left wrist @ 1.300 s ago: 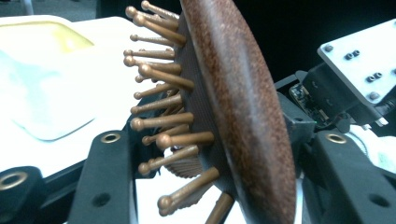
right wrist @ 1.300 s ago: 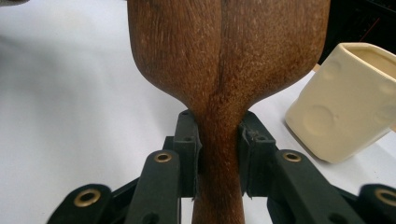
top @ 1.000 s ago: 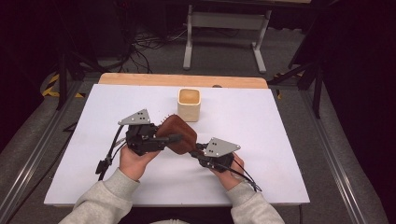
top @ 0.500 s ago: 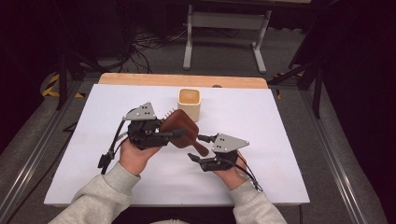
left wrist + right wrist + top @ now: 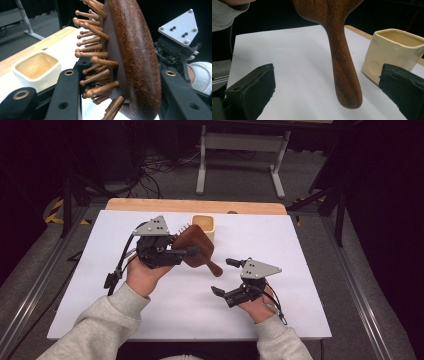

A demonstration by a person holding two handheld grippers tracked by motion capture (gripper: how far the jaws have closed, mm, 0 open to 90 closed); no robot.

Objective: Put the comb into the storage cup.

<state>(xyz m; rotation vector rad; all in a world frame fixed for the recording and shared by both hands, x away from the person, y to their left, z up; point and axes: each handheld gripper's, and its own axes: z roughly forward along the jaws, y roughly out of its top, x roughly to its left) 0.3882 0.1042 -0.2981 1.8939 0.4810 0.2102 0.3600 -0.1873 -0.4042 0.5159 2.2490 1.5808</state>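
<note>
Since the earlier frames the right gripper (image 5: 223,276) has let go of the wooden hairbrush (image 5: 196,249) handle and drawn back, its jaws having just opened, nothing between them. Left gripper (image 5: 192,252) alone clamps the brush head, raised off the white table (image 5: 310,245) near the cream cup (image 5: 204,226); the handover looks complete. No readable writing anywhere.
</note>
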